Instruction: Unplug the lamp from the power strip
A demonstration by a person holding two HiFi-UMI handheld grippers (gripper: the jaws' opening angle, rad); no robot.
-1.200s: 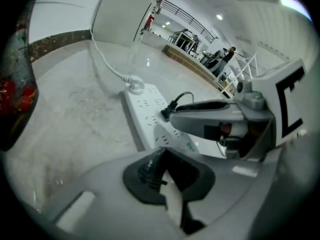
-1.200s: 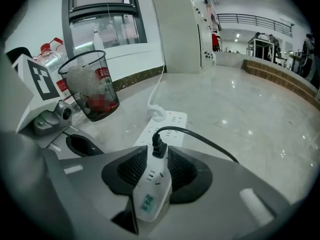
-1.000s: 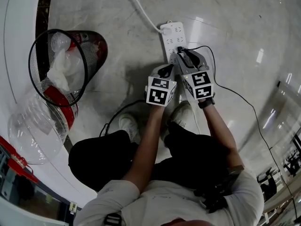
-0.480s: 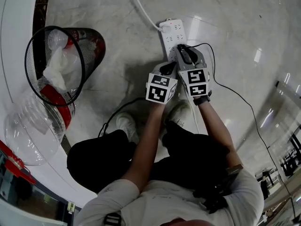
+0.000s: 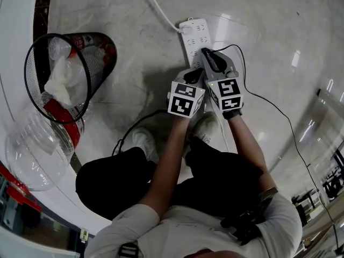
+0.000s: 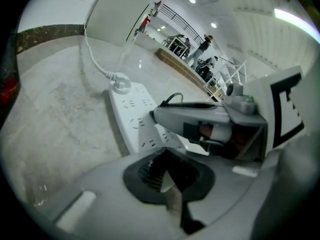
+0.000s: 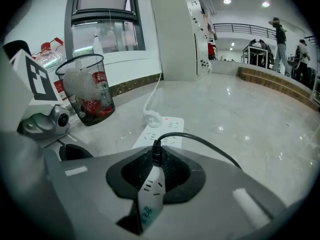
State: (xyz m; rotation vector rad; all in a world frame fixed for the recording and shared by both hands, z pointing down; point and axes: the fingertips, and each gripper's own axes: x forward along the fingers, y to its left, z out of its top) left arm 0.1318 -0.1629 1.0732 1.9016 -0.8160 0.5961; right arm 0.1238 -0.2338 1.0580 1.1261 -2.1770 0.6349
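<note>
Person crouched on a polished stone floor (image 5: 279, 26), a gripper in each hand, both brought down onto the near half of a white power strip (image 5: 193, 34) that lies flat in front of the shoes (image 5: 145, 141).

Power strip: long, several rows of sockets. Its own white cord (image 5: 158, 7) leaves the far end and runs away across the floor. In the right gripper view a small red light shows at the far end of the strip (image 7: 167, 126).

Lamp plug (image 5: 206, 52): black, seated in a socket on the strip, not yet out. Its black cable (image 5: 269, 104) arcs up from the plug and trails off to the person's right.

Right gripper (image 5: 210, 61): directly over the plug. In its own view the plug (image 7: 156, 154) stands between the jaws, which are about half apart and closing in on it. The pads sit close on either side, with no firm clamp visible yet. The strip's white face shows through the gap nearer the camera.

Left gripper (image 5: 192, 75): tip at the near end of the strip, just beside the right one. Jaws drawn almost together, only a thin pale sliver between them, nothing gripped.

To the person's left: a black wire waste bin (image 5: 102, 52) holding white and red rubbish, and a clear plastic jug (image 5: 32, 155) beside it.
</note>
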